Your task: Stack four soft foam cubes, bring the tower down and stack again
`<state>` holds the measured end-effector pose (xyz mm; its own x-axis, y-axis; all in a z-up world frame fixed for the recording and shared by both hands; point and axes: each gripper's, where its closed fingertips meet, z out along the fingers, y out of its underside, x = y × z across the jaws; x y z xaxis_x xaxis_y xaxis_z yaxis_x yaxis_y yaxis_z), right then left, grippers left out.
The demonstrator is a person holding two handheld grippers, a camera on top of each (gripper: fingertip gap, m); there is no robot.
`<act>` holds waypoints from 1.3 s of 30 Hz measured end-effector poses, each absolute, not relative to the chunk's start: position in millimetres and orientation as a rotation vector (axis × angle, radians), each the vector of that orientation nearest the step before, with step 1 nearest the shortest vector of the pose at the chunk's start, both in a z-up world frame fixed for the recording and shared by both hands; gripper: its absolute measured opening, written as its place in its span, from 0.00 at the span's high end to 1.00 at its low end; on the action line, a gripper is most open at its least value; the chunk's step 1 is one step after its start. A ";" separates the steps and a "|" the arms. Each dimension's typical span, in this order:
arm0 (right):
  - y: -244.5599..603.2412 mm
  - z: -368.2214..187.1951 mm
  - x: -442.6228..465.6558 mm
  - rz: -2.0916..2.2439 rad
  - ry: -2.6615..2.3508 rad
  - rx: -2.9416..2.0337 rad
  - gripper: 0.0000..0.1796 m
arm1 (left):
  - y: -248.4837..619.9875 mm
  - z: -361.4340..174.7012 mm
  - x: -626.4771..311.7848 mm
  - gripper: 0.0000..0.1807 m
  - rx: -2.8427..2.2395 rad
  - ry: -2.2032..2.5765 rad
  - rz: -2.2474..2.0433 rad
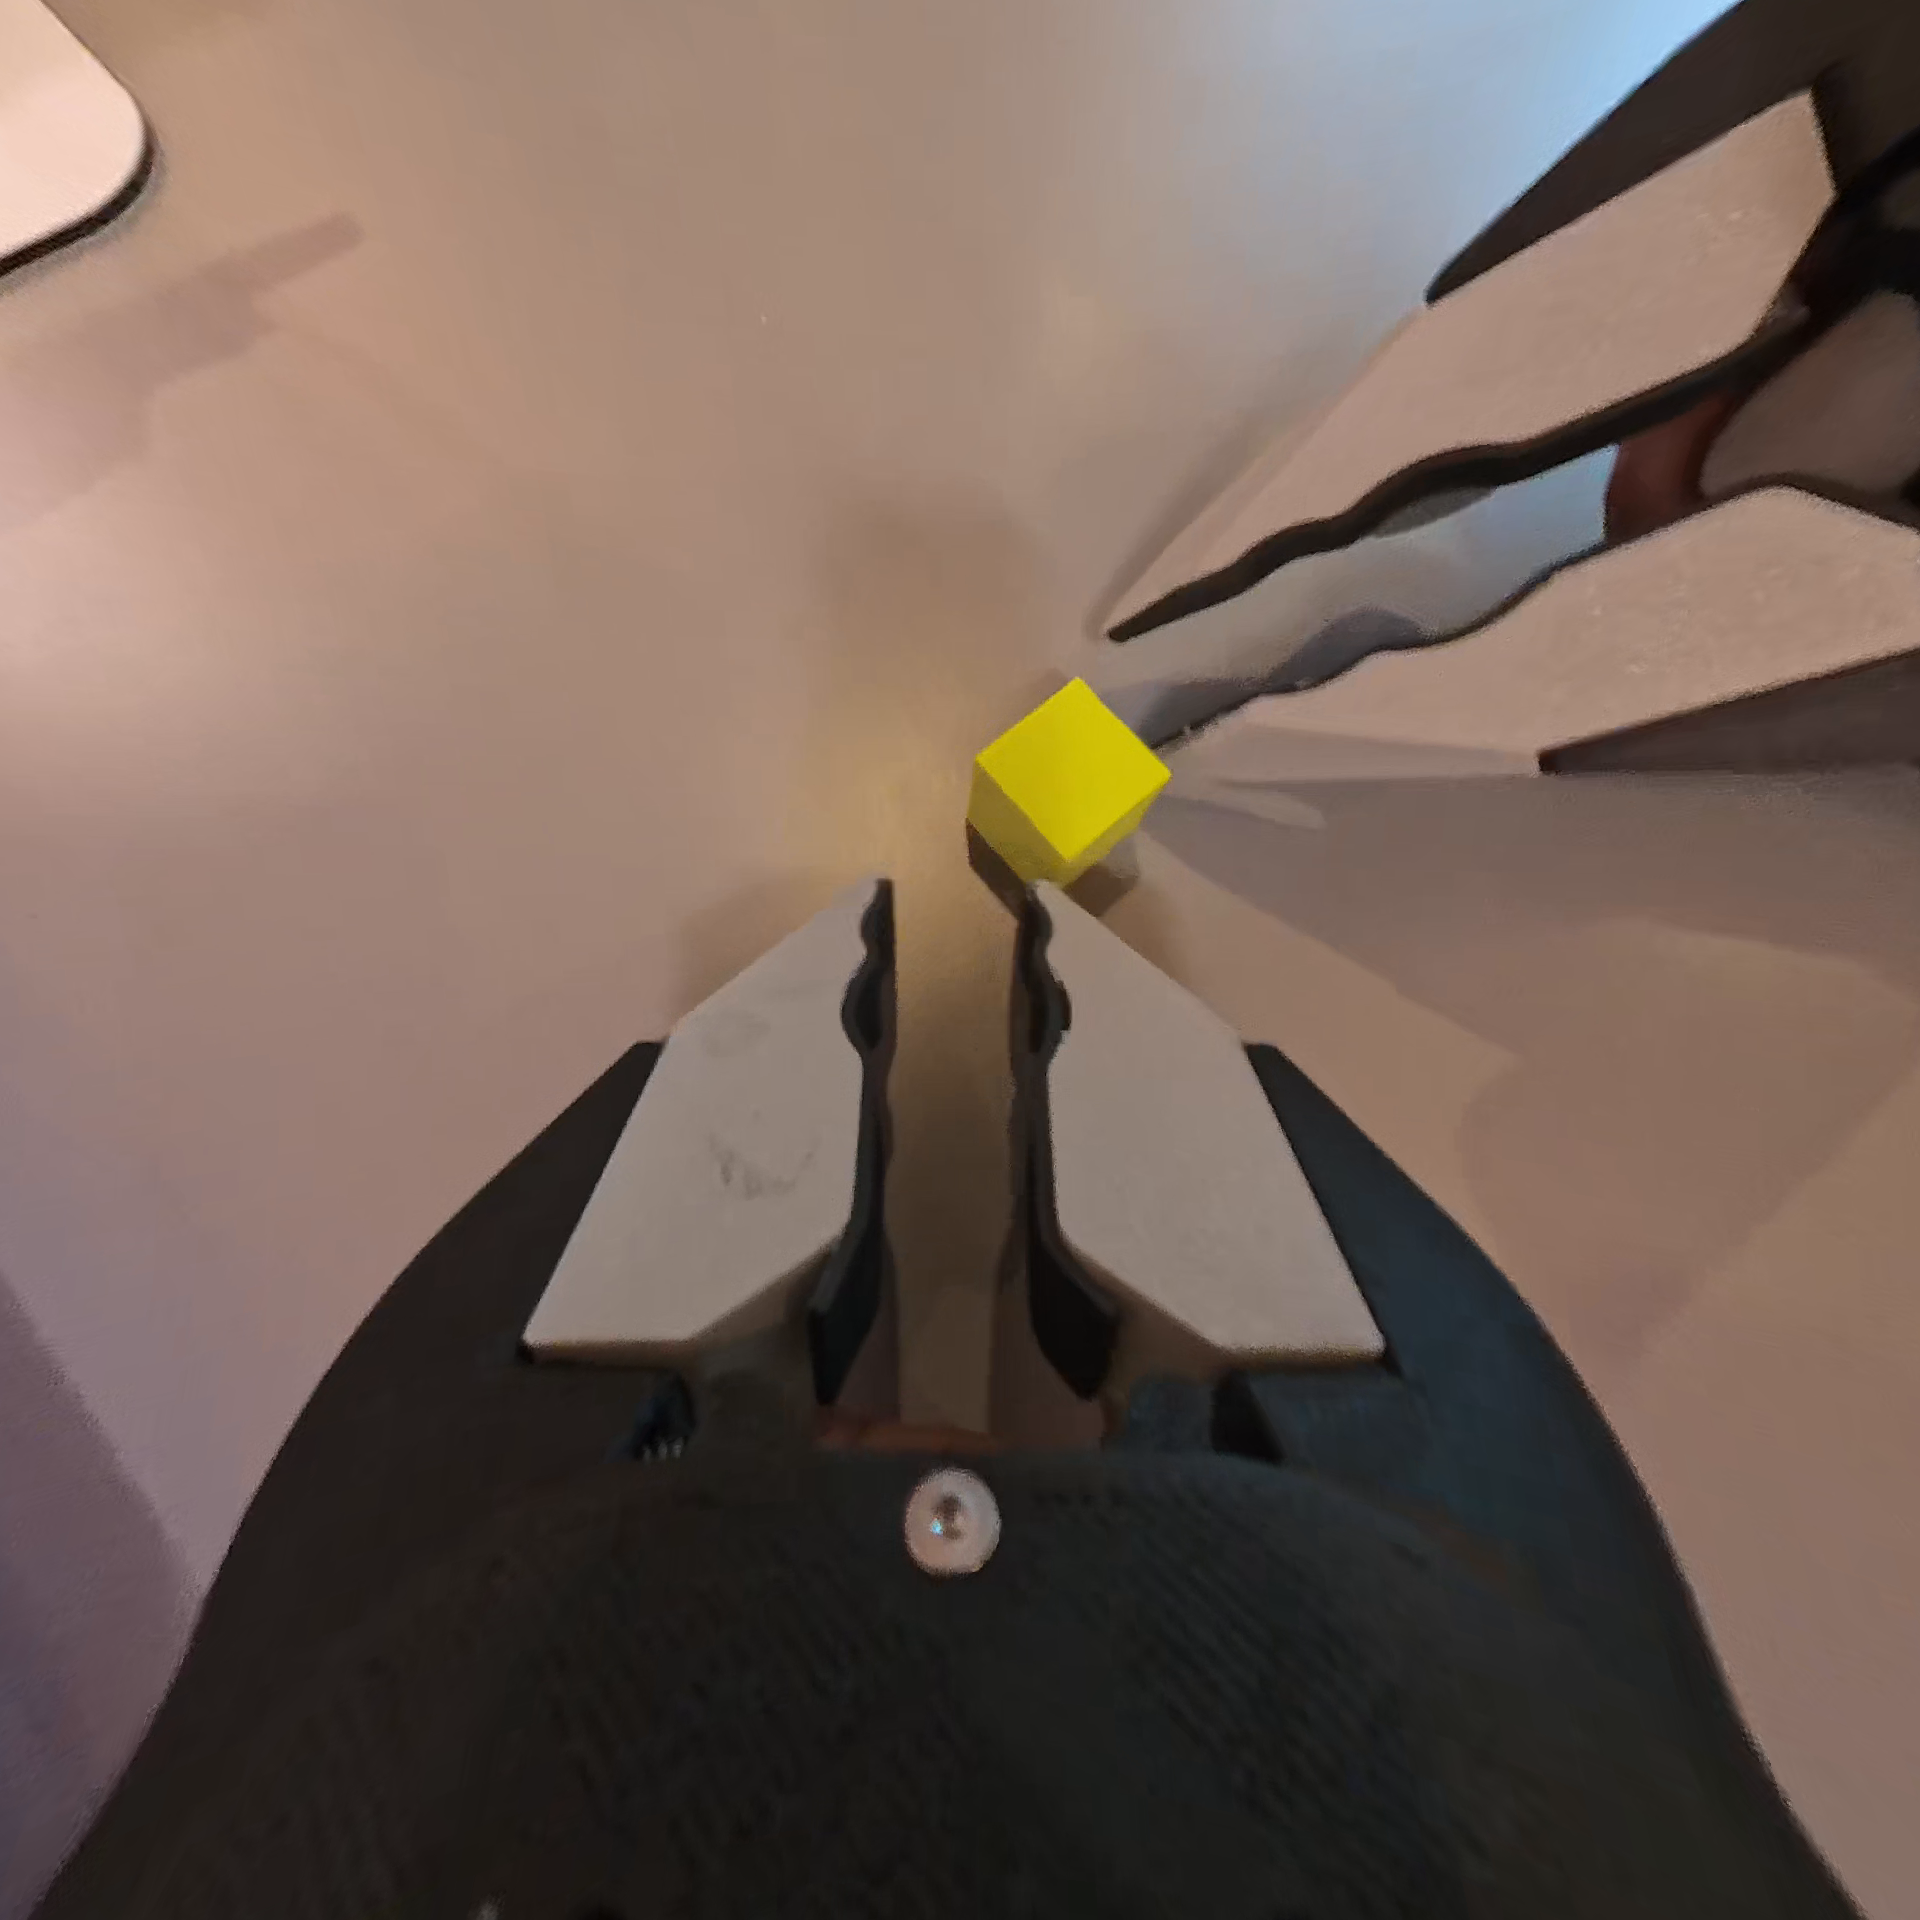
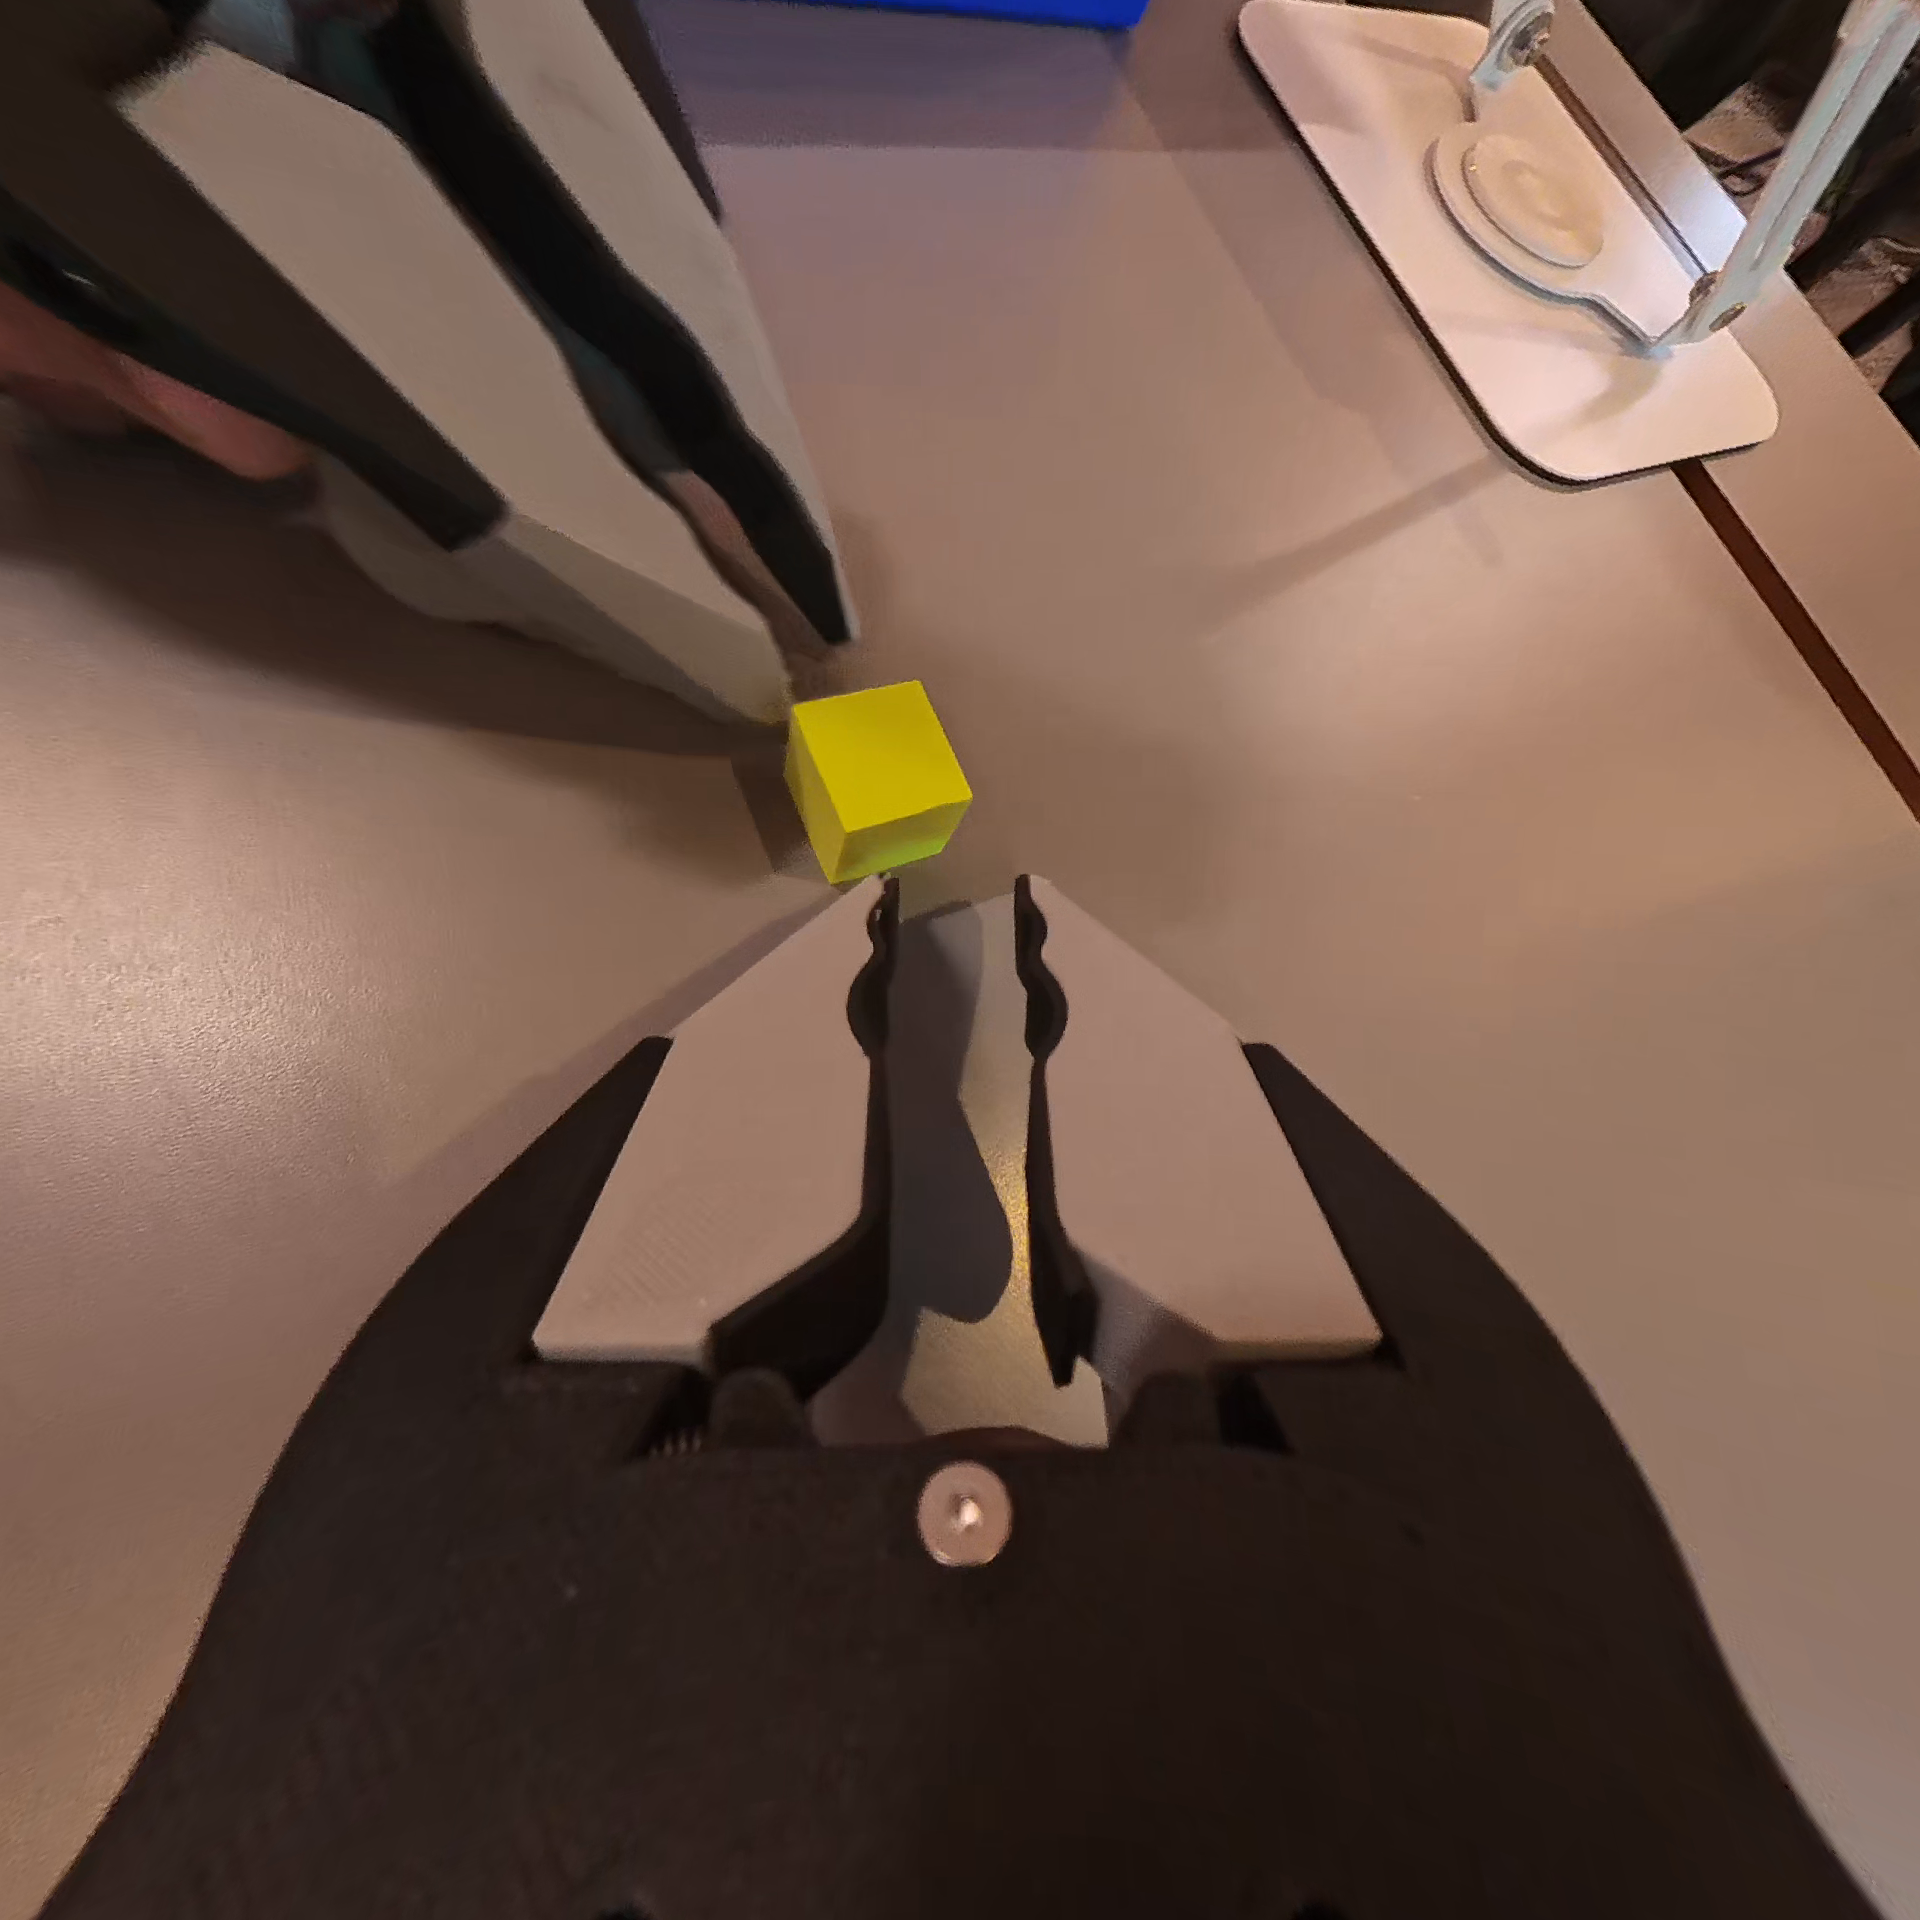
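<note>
A single yellow foam cube (image 1: pixel 1065 781) sits on a plain brownish-grey worktop (image 1: pixel 520 623), seen from above so mainly its top face and two side faces show. It may be the top of a stack, but anything beneath it is hidden from both cameras.

In the left wrist view, the left gripper (image 1: pixel 956 899) points forward with its two pale fingers (image 1: pixel 748 1143) a narrow gap apart and nothing between them. The tip of its right-hand finger comes just beside the cube's near corner; whether it touches is not clear. The cube lies slightly right of the gap, beyond the tips. The right gripper (image 1: pixel 1127 675) reaches in from the upper right, its fingers also slightly apart, the tips close to the cube's far side. A corner of a pale flat plate (image 1: pixel 62 135) shows at the upper left.

In the right wrist view, the right gripper (image 2: pixel 954 894) has its fingers (image 2: pixel 1143 1143) parted by a narrow gap and empty. The cube (image 2: pixel 873 774) sits just beyond and a little left of the tips. The left gripper (image 2: pixel 805 665) comes down from the upper left, one finger tip right next to the cube's upper left corner. At the upper right a pale flat stand base (image 2: pixel 1507 343) with a metal arm rests on the worktop (image 2: pixel 1351 831), well apart from the cube. A blue edge (image 2: pixel 935 8) shows at the top
</note>
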<state>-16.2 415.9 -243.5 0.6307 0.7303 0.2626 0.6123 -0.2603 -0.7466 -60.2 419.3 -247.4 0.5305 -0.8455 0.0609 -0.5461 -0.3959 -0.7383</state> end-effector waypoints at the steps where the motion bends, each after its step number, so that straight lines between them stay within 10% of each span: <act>1: 416.3 -243.1 -15.0 0.171 -1.048 -1.971 0.89 | 415.1 -241.7 -64.4 0.84 -2.089 1.120 -0.581; 11: 417.7 -249.4 -13.9 0.139 -1.059 -1.993 0.89 | 460.6 -73.8 -213.0 0.85 -1.871 0.695 -0.505; 23: 419.7 -249.8 -9.6 0.120 -1.038 -2.003 0.89 | 531.3 -217.5 -315.9 0.69 -2.410 0.682 -0.130; 28: 419.9 -250.6 -9.3 0.122 -1.040 -2.007 0.89 | 523.0 -250.8 -315.8 0.83 -2.502 0.859 -0.034; 39: 420.1 -251.9 -9.3 0.110 -1.049 -2.008 0.89 | 507.1 -89.2 -240.6 0.85 -1.841 1.000 -0.280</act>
<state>-9.3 420.1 -251.9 0.6452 0.7093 0.2841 0.6352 -0.2913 -0.7154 -240.6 507.1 -89.2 0.6336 -0.7387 -0.2300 -0.5115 -0.1769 -0.8409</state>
